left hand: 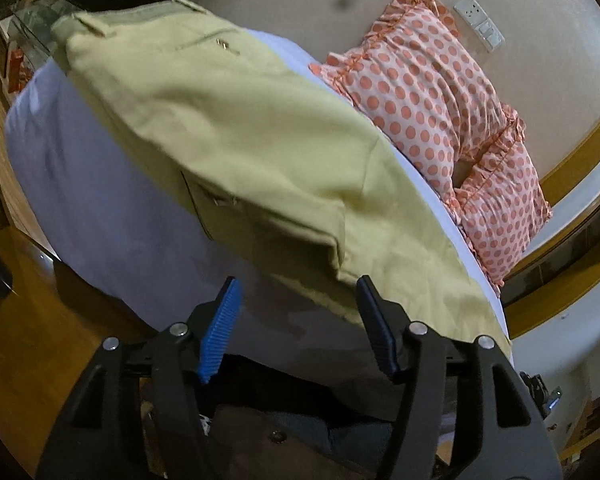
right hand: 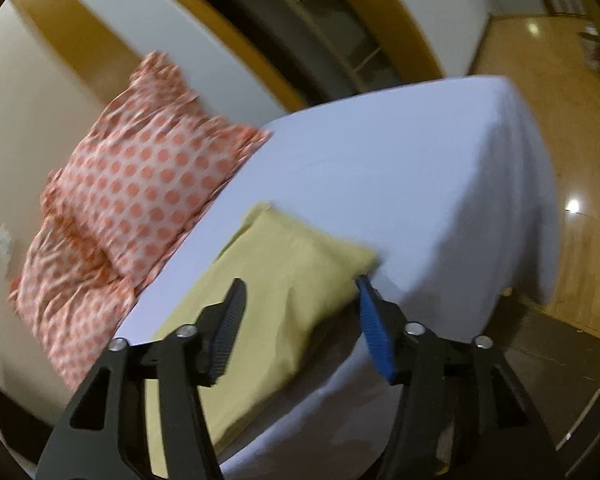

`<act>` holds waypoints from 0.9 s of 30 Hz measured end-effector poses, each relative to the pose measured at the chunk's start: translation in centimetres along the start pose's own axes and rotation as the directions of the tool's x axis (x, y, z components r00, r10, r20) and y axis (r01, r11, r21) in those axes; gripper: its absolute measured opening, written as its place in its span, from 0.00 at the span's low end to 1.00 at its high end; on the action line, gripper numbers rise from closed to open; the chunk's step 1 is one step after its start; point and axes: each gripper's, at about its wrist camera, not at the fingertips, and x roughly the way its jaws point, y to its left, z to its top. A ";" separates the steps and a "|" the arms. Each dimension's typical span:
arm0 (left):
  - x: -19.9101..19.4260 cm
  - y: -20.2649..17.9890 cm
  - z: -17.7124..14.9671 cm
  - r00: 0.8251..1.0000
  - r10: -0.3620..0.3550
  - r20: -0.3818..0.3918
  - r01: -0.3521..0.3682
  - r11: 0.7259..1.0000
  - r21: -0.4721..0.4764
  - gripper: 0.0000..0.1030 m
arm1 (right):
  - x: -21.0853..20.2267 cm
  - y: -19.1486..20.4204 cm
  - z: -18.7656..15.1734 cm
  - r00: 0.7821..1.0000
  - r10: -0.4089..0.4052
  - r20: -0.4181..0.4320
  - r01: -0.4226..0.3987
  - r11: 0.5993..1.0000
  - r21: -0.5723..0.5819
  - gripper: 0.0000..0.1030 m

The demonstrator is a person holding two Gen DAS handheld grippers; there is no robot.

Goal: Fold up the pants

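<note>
Yellow-green pants [left hand: 240,152] lie spread on a bed with a pale lilac sheet [left hand: 100,200]; the waistband with belt loops is at the far end, a folded edge near me. My left gripper [left hand: 298,292] is open, its fingers wide apart just before the near edge of the pants, holding nothing. In the right wrist view the leg end of the pants [right hand: 284,280] lies on the sheet [right hand: 420,184]. My right gripper [right hand: 300,292] is open, hovering over the leg end, with cloth showing between the fingers but not clamped.
Two orange polka-dot pillows [left hand: 440,112] lie along the headboard side of the bed, also in the right wrist view [right hand: 140,184]. A wooden floor [right hand: 560,120] surrounds the bed. A wall socket plate [left hand: 478,20] sits on the cream wall.
</note>
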 end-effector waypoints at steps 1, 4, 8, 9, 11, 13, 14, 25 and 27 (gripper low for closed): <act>0.2 0.0 -0.1 1.000 -0.006 -0.005 0.006 1.000 0.001 0.58 | 0.1 0.3 -0.3 1.000 0.014 0.003 -0.014 1.000 -0.015 0.48; 0.6 -0.2 -0.3 1.000 -0.026 -0.012 0.026 1.000 0.010 0.60 | 1.1 0.7 -1.2 0.999 0.048 -0.006 -0.048 0.997 -0.055 0.23; 0.3 -0.3 -0.3 0.999 -0.048 0.006 0.048 0.999 0.012 0.63 | 1.5 1.1 -1.5 0.999 0.044 0.017 -0.043 0.995 -0.088 0.07; 0.0 -0.2 -0.2 0.998 -0.056 0.017 0.056 0.998 0.011 0.64 | 1.5 1.7 -1.4 0.998 0.050 0.026 -0.047 0.993 -0.104 0.06; -0.3 -0.2 -0.1 0.998 -0.056 0.033 0.056 0.998 0.012 0.66 | 1.2 4.3 -1.1 0.993 0.119 0.029 -0.113 0.983 -0.148 0.06; -0.5 -0.1 0.0 0.997 -0.058 0.049 0.057 0.998 0.019 0.69 | 1.0 8.5 -1.3 0.975 0.223 0.008 -0.216 0.952 -0.217 0.06; -0.6 -0.2 0.1 0.997 -0.058 0.053 0.057 0.998 0.022 0.72 | 0.8 10.4 -1.6 0.962 0.272 -0.010 -0.266 0.932 -0.247 0.06; -0.6 -2.1 -1.8 0.997 -0.056 0.046 0.047 0.982 0.181 0.95 | 2.3 31.6 -24.1 0.706 0.215 -0.675 -0.683 0.461 -0.567 0.54; -0.4 -2.4 -2.2 0.997 -0.057 0.041 0.047 0.974 0.221 0.98 | 1.8 30.9 -24.6 0.702 0.215 -0.679 -0.684 0.468 -0.560 0.78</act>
